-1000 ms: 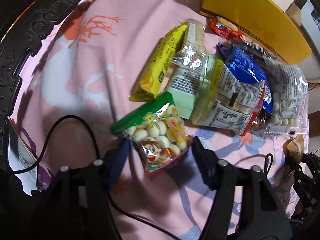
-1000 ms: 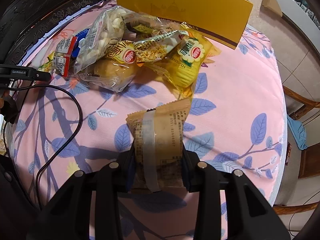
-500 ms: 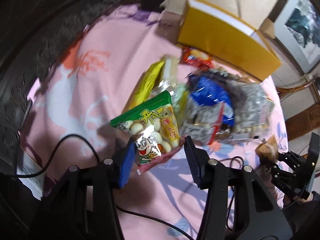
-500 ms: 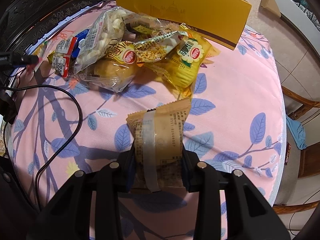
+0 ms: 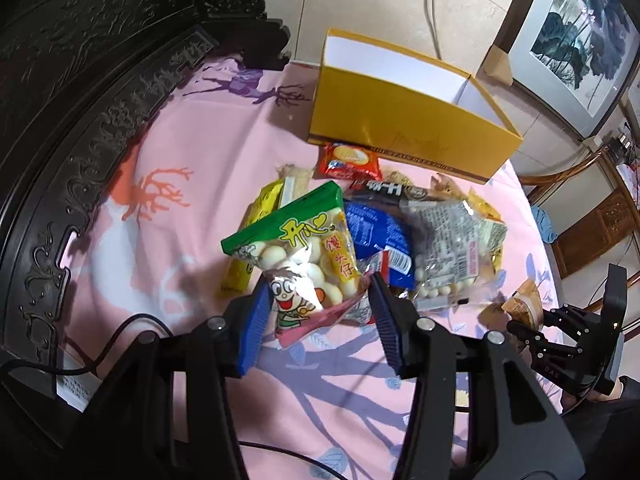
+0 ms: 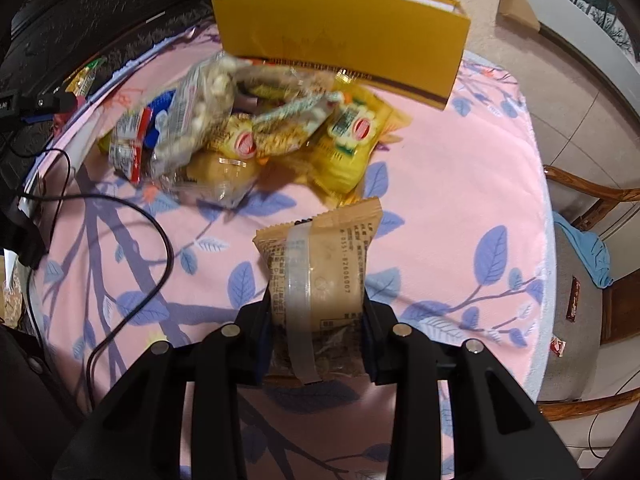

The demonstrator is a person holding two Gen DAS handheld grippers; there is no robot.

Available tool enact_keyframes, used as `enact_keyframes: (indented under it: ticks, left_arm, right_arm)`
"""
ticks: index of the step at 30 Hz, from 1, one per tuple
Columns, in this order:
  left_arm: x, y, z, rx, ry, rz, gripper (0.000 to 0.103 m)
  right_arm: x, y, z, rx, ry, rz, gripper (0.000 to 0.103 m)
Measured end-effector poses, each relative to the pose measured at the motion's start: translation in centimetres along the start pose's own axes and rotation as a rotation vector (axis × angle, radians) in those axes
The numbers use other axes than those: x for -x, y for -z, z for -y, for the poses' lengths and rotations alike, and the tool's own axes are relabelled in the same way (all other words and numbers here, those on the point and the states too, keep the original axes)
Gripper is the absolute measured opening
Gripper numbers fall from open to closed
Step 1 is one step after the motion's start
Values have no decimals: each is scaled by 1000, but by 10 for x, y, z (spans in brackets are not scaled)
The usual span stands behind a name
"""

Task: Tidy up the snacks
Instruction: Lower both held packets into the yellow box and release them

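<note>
My left gripper (image 5: pixel 318 312) is shut on a clear green-topped bag of white round snacks (image 5: pixel 304 256) and holds it above the table. My right gripper (image 6: pixel 318 324) is shut on a tan wrapped cake packet (image 6: pixel 320 268), lifted off the pink cloth; it also shows in the left wrist view (image 5: pixel 524 308). A pile of snack packets (image 6: pixel 248 136) lies in front of an open yellow box (image 5: pixel 400 120). The box, also in the right wrist view (image 6: pixel 340 36), shows a white inside with nothing seen in it.
A round table with a pink patterned cloth (image 6: pixel 460 200). Dark carved furniture (image 5: pixel 80 100) stands along the left. A black cable (image 6: pixel 132 248) lies on the cloth. A wooden chair (image 6: pixel 592 248) stands at the right. A framed picture (image 5: pixel 576 28) leans against the wall.
My left gripper has closed on the green-topped bag and lifted it off the cloth, rising and tilting toward the box. The right gripper with its packet has moved slightly toward the pile.
</note>
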State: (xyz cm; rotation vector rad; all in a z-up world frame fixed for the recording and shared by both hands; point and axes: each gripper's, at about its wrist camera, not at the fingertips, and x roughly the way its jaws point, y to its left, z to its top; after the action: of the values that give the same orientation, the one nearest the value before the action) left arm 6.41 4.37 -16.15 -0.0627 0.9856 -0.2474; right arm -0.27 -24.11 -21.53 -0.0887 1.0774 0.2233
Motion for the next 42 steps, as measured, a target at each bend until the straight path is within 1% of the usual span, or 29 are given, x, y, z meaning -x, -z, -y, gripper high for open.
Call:
enact_keyframes:
  ticks: [6,10,16,21,24,27,30,33,37,40,41,42]
  left_arm:
    - [13,-12,8,-13,27,28,50]
    - [23,-28,18,-41,50,70,50]
    - [36,-74,34,-83,100,151,50]
    - [40,-123,51,-116,134,221,50]
    - [33,-156,62,-131,145,247,50]
    - [22,-186,75,-146,150,264,50]
    - [6,-213,89,-152,158,266,50]
    - [-13,-239,103,-163,160,268,50]
    - [-36,-260,116,-173,159,253,50]
    - [-53,-272,123,-180,143,241,50]
    - [-59,-276,124,-176,141,236,52]
    - [-63,-278,125,-169,140,231,67]
  right_arm:
    - [20,-17,3,-7,0,58,36]
    - [40,-38,6,-13,14,129,36]
    - [73,-88,22,-59,30,267,36]
    - [92,-133,45,-101,42,373,36]
    - [97,-164,55,-118,57,432,36]
    - [94,-192,64,-143,63,472,36]
    - [91,-212,72,-157,65,499,36]
    - [81,-234,79,-162,68,512,36]
    - [65,-259,87,-171,58,514,36]
    - [52,-271,93,-182,50,510,36]
    - [48,-275,94,-188,36,504,37]
    - [44,-278,96,-192,27,496,40]
